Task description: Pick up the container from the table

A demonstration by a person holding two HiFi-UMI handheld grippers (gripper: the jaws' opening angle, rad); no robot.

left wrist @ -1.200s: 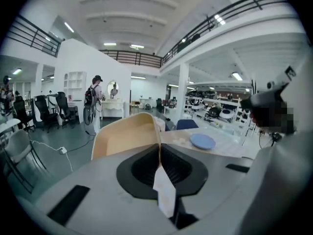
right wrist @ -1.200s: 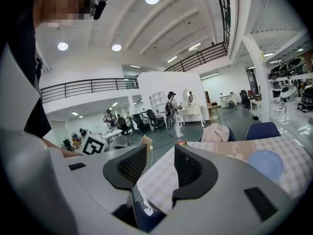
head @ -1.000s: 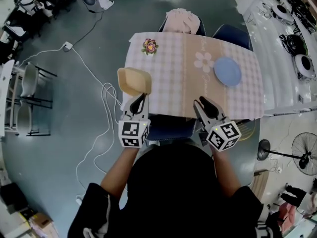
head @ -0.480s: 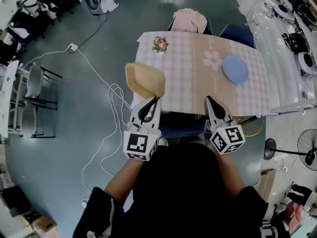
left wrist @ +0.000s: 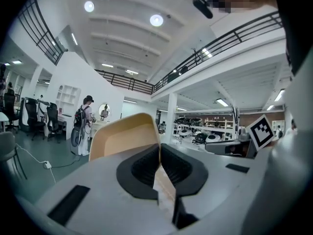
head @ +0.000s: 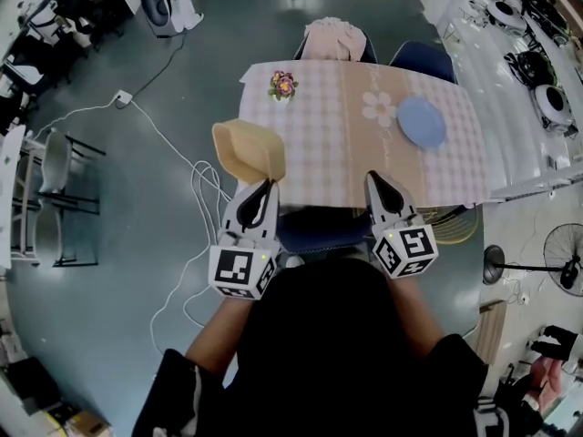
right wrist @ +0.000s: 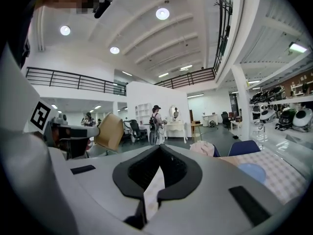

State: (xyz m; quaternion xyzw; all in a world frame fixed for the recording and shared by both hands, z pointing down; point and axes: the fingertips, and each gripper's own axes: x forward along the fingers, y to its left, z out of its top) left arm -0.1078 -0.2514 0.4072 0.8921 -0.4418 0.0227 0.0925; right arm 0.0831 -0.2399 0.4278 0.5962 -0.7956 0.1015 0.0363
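The tan, rounded-square container (head: 244, 149) hangs in the air beside the table's left edge, its open side turned up and towards me. My left gripper (head: 268, 183) is shut on its near wall; in the left gripper view the container (left wrist: 123, 137) rises just past the pinched jaws of that gripper (left wrist: 160, 150). My right gripper (head: 373, 177) is shut with nothing in it, hovering at the table's near edge. From the right gripper view, the container (right wrist: 110, 131) shows tilted at the left, well apart from the right gripper (right wrist: 159, 149).
The table (head: 323, 153) has a checked cloth with a blue plate (head: 421, 122) at the right and a small flower pot (head: 282, 85) at the far left. Chairs stand at the far side (head: 334, 38) and the near edge (head: 314, 228). White cables (head: 196, 185) lie on the floor.
The right gripper's jaws, open a second ago, have shut on nothing. The left gripper has carried the container up and slightly off the table's left edge.
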